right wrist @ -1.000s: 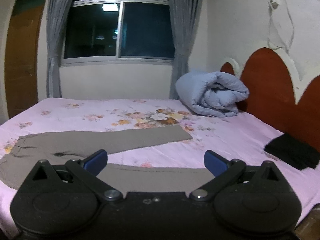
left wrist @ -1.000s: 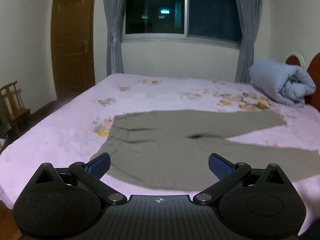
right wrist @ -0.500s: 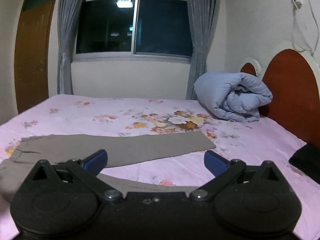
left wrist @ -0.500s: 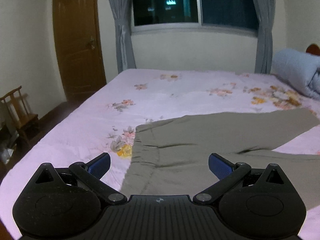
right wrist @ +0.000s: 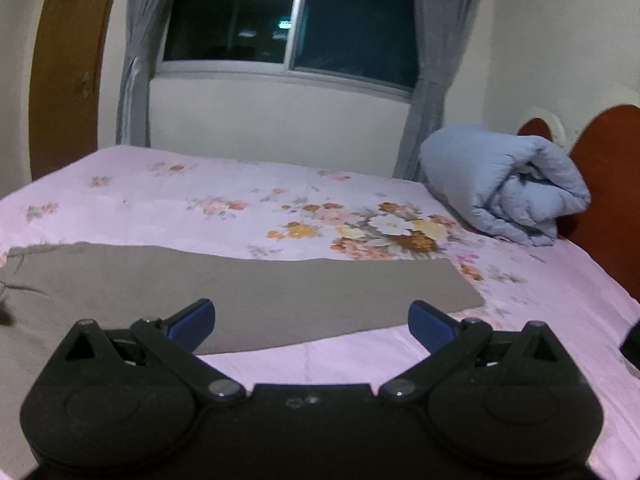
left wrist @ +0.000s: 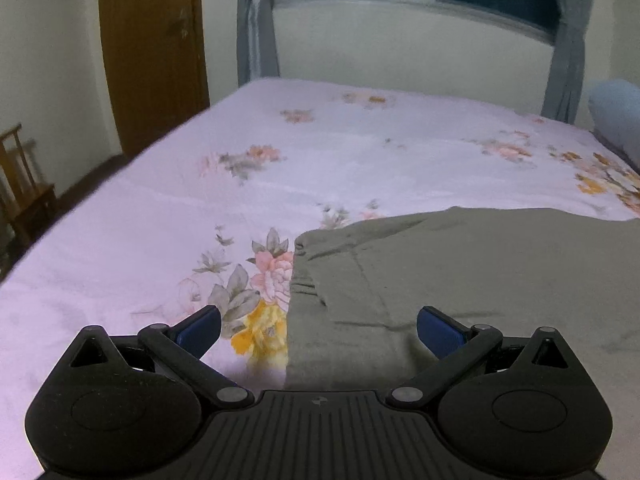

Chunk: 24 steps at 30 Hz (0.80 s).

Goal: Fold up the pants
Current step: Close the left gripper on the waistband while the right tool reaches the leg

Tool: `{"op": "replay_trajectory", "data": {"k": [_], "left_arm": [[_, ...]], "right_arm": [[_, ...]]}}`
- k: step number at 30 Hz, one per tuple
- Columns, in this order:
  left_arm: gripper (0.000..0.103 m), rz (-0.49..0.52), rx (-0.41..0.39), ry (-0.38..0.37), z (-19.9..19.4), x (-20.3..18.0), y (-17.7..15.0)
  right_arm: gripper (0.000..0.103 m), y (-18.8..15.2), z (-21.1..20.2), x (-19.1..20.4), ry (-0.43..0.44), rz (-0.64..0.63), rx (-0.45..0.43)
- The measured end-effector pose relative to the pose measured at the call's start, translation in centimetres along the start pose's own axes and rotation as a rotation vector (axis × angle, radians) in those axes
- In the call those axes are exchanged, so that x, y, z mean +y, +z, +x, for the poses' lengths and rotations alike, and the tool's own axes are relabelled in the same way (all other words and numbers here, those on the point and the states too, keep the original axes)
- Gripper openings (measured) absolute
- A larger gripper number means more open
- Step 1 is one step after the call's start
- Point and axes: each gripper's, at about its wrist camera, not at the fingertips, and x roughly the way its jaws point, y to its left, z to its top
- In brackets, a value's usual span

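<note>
Grey-olive pants [left wrist: 460,276] lie flat on the pink floral bed. In the left wrist view the waistband edge [left wrist: 298,280] runs down the middle, and my left gripper [left wrist: 318,326] is open and empty just above it. In the right wrist view the far pant leg [right wrist: 260,284] stretches right to its hem [right wrist: 464,280]. My right gripper [right wrist: 310,320] is open and empty, low over that leg's near edge and the pink sheet [right wrist: 320,356] beside it.
A rolled light-blue duvet [right wrist: 504,184] lies by the red-brown headboard [right wrist: 608,184]. A dark item [right wrist: 632,340] sits at the right edge. A wooden chair [left wrist: 20,192] and a door [left wrist: 152,48] stand left of the bed. A curtained window [right wrist: 288,24] is behind.
Both grippers have moved forward and lower toward the bed. The left view has shifted left to the waistband; the right view has closed in on the far leg. Both stay open.
</note>
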Motion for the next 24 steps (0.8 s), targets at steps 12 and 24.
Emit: {"op": "replay_trajectory", "data": {"k": [12,24], "left_arm": [[0.103,-0.014,0.081,-0.115,9.9,1.9,1.4],[0.103,-0.044,0.174,-0.261,15.7,2.6,1.7]], "right_arm": [[0.097,2.0,6.6,2.3,0.011,-0.038,-0.019],[0.097,1.7,8.2,2.9,0.019,-0.049,0.0]]}}
